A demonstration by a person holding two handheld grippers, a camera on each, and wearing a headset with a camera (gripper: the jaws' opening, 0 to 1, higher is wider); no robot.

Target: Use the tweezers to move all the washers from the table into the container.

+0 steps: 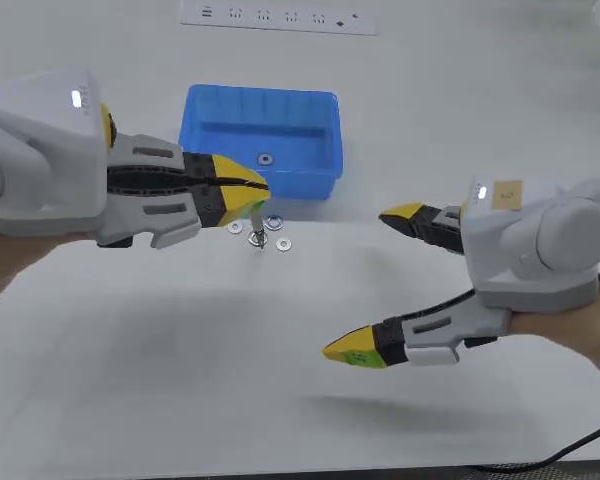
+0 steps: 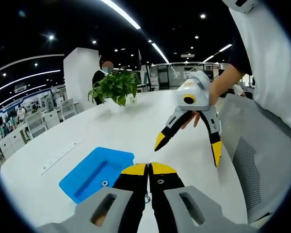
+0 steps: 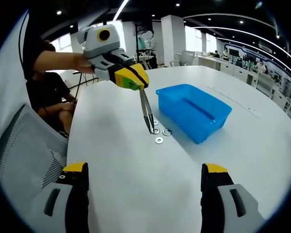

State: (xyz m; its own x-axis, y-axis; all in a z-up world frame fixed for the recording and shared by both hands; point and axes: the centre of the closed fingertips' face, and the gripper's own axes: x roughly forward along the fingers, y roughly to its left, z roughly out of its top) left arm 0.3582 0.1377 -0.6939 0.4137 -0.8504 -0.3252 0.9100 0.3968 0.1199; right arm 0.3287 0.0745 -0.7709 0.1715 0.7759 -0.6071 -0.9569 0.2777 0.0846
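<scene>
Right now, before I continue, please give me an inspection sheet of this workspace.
Surface: white table, plain.
Job's things: blue container holding one washer; loose washers lie before it; tweezers point down at them.
Clutter: power strip behind the container.
Grippers: left gripper shut on tweezers; right gripper open, holding nothing.
Cables: dark cable near the table's edge.
Surroundings: open office, potted plant, mesh chair.

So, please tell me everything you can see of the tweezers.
The tweezers are slim, grey and metallic-looking, their two thin arms nearly closed. The left gripper clamps their upper end in its shut jaws. They point steeply down at the white table, tips among the washers beside the blue container.
</scene>
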